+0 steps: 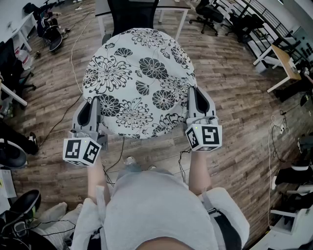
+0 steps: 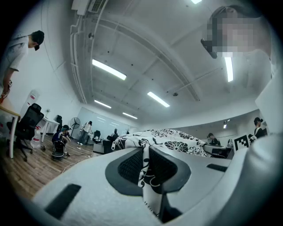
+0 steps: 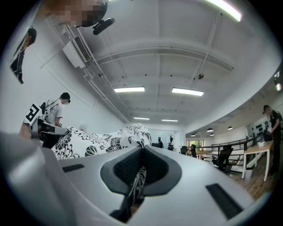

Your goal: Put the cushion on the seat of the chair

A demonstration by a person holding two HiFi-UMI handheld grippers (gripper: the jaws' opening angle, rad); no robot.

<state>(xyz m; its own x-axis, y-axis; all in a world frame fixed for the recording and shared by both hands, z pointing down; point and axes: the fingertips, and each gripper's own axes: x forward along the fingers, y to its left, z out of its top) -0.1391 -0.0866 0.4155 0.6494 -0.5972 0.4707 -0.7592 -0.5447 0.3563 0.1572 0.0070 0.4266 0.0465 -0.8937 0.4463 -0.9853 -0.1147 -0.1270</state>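
A round white cushion (image 1: 139, 83) with black flower print hangs flat in the air in front of me, held by its near edge. My left gripper (image 1: 94, 106) is shut on the cushion's left rim; in the left gripper view the printed cloth (image 2: 146, 170) is pinched between the dark pads. My right gripper (image 1: 195, 102) is shut on the right rim, with a fold of cloth (image 3: 138, 181) caught between its pads. A black office chair (image 1: 132, 14) stands just beyond the cushion; only its backrest shows and the seat is hidden under the cushion.
A white desk (image 1: 168, 5) stands behind the chair. More desks and black office chairs (image 1: 210, 17) line the right and far sides. Cables (image 1: 73, 58) trail across the wooden floor on the left. Other people stand in the room's background.
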